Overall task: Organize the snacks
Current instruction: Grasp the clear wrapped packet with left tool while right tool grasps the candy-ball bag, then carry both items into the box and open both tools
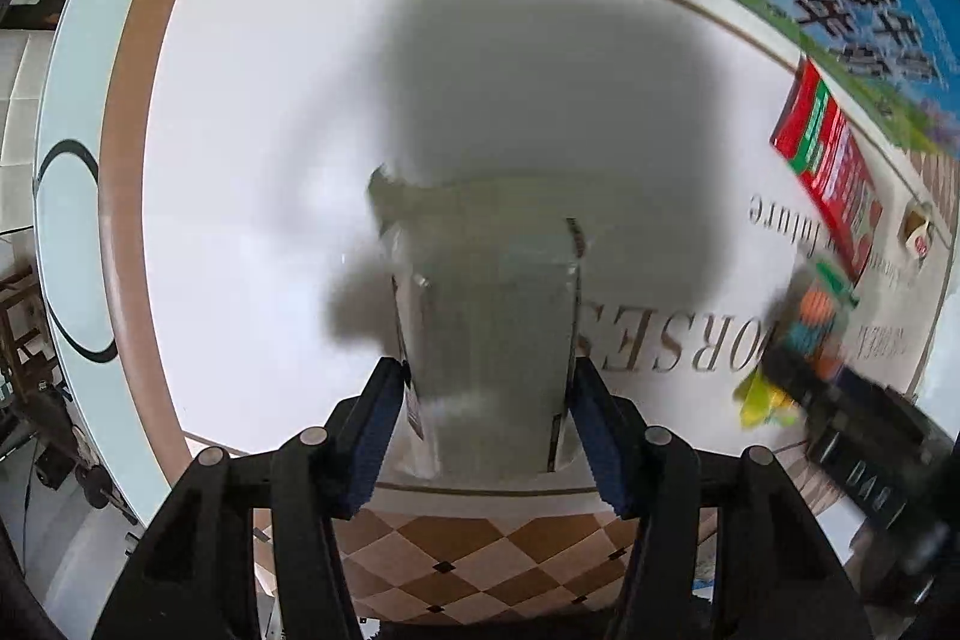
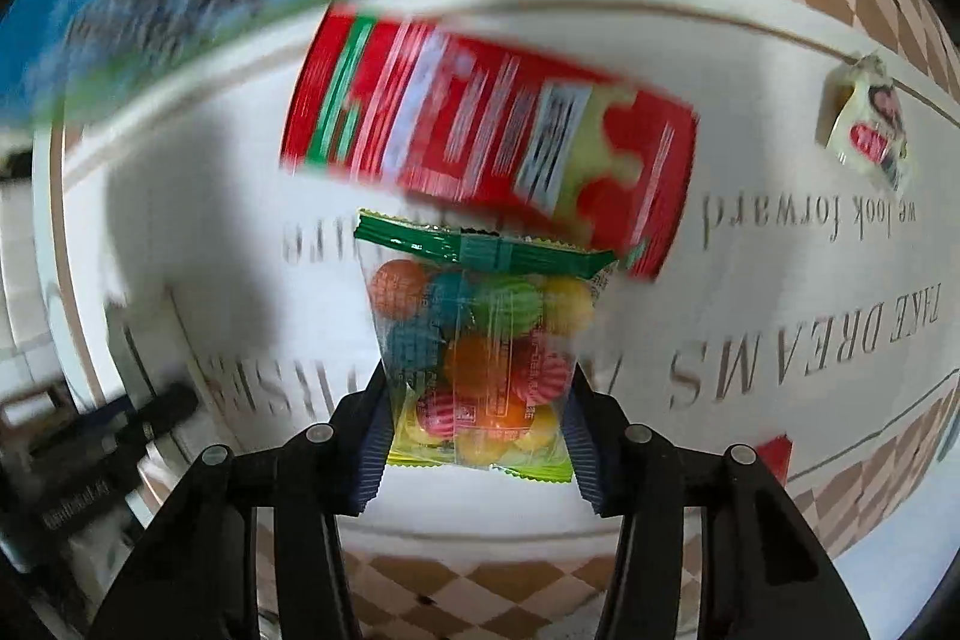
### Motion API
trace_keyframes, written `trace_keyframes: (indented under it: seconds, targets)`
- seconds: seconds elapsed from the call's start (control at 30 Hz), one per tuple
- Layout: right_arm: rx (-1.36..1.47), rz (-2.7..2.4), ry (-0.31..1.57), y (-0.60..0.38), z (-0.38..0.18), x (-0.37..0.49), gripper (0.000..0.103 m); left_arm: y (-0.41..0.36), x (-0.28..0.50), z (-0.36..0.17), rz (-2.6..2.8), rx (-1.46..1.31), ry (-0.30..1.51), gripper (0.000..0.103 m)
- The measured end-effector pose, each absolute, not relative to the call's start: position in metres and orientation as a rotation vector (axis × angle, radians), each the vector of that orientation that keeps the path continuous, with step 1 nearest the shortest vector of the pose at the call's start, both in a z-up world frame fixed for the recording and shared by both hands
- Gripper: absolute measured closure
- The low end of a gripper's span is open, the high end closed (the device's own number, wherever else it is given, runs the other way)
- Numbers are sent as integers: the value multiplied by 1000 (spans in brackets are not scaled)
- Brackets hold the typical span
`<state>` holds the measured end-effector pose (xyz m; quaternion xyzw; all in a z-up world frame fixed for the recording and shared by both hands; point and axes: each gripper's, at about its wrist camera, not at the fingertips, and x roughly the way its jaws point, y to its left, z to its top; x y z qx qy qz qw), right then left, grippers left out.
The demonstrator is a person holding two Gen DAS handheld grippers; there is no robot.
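Here, line by line:
Left gripper (image 1: 489,400): fingers pinch a clear, greyish packet (image 1: 486,316) by its sides, over the white table (image 1: 240,160).
Right gripper (image 2: 477,418): fingers clamp a clear bag of coloured gum balls (image 2: 480,346).
Red packet (image 2: 486,142): just beyond that bag.
Small cream sachet (image 2: 870,124): far right.

My left gripper (image 1: 489,409) and right gripper (image 2: 477,421) look alike: black angular linkage arms, round grey pivot pins, and jaws lined with ribbed dark-blue pads.
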<state>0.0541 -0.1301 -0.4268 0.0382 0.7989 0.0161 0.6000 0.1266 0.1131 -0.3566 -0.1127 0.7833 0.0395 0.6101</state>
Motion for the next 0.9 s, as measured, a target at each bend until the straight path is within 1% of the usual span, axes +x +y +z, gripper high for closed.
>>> trace_keyframes:
  seconds: [0.23,0.3,0.43,0.63,0.67,0.8,0.87,0.9]
  targets:
    - [43,75,1893,-115,-431,19,50,101,119,-361,87,-188,1804,47]
    - [55,59,1889,-114,-431,20,49,102,116,-363,89,-176,1802,45]
    - [104,40,1896,-124,-435,25,45,97,112,-365,94,-151,1798,44]
    - [99,31,1894,-131,-435,27,44,96,123,-366,96,-143,1796,44]
    - [95,29,1894,-138,-429,30,44,96,121,-366,97,-141,1794,44]
    - [60,23,1880,-131,-427,24,44,82,123,-361,93,-111,1763,47]
    - [22,21,1854,-124,-423,22,49,66,131,-351,91,-93,1747,49]
    - [14,25,1843,-122,-422,20,50,64,129,-349,95,-85,1738,50]
